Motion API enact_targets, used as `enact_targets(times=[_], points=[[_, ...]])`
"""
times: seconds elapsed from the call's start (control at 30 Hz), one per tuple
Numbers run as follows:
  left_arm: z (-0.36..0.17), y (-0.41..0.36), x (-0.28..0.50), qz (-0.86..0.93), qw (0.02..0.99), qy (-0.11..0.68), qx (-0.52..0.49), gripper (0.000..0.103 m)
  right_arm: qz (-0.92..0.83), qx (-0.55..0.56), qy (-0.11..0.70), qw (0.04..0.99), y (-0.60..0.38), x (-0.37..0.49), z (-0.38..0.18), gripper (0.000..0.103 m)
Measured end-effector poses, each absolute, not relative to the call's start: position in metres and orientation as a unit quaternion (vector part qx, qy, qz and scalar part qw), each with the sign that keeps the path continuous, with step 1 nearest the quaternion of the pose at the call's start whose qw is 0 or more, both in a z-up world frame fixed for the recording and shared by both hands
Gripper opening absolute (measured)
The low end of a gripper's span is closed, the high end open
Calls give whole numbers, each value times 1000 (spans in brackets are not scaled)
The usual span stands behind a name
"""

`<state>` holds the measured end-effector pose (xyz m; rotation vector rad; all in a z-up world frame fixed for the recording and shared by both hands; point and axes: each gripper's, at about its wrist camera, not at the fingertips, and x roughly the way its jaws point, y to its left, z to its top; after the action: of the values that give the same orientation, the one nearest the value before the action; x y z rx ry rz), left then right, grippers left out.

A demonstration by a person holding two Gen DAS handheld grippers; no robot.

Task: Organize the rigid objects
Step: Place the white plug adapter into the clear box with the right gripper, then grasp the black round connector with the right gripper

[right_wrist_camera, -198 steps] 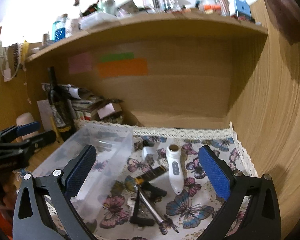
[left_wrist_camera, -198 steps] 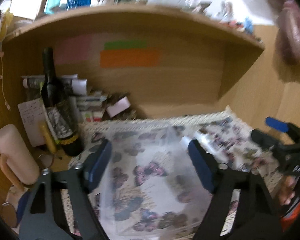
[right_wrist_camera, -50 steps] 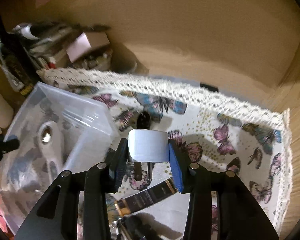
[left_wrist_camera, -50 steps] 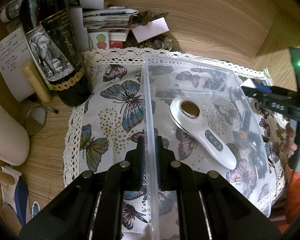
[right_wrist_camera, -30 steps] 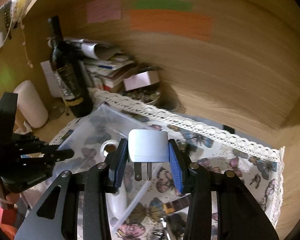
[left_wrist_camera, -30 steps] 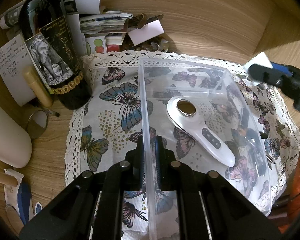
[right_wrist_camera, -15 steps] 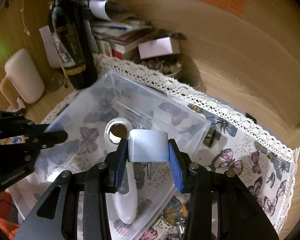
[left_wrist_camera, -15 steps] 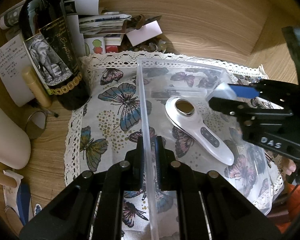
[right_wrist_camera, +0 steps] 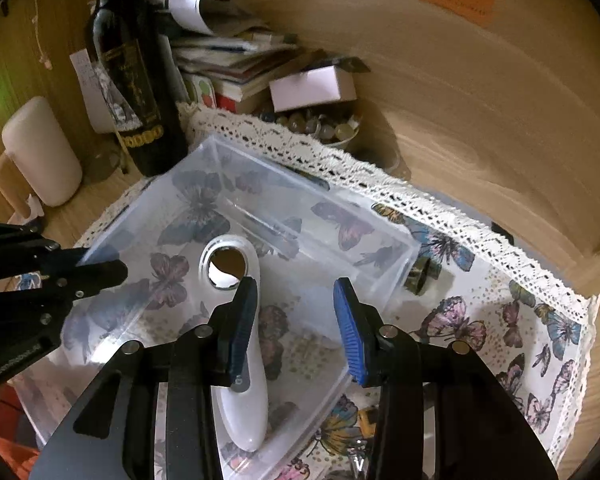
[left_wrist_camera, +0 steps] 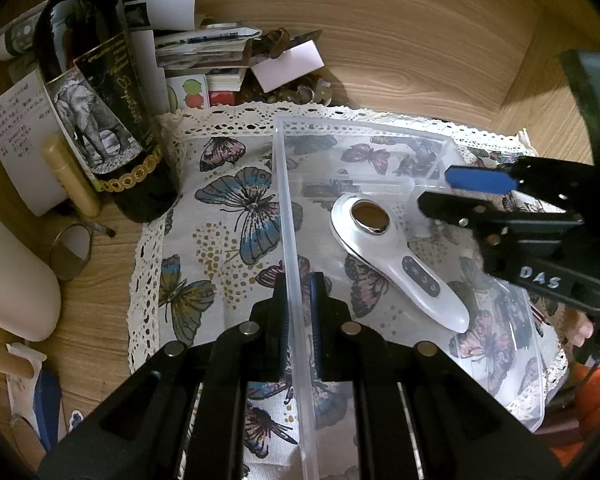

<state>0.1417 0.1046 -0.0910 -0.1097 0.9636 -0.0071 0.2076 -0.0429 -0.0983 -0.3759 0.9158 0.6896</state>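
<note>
Two grippers work over one clear plastic bin (left_wrist_camera: 380,148) on the butterfly cloth (left_wrist_camera: 220,216). Left gripper (left_wrist_camera: 298,312) pinches its near wall; right gripper (right_wrist_camera: 296,320) hovers above, angled down, jaws apart, empty. Inside lies a white handheld device (right_wrist_camera: 240,400). Beyond stands a dark bottle (right_wrist_camera: 136,92).

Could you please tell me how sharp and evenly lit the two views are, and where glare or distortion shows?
Left wrist view: sharp, in dim warm light with dark corners; the fisheye curves the wooden wall, and the bottle label is crisp. Right wrist view: the wall is smeared, there is a pale blur inside the bin, and soft glare sits on its near-left side.
</note>
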Motion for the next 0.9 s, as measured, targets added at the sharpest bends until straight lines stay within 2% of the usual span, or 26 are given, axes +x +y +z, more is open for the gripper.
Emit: enact_targets(times=[0.47,0.9], points=[[-86,110,145,6,886,460,-59,10,281,-133,394,865,-95,222,-59,37],[-86,111,144,10,885,460,-63,14,247,-114,481,834,-119,277,-121,37]])
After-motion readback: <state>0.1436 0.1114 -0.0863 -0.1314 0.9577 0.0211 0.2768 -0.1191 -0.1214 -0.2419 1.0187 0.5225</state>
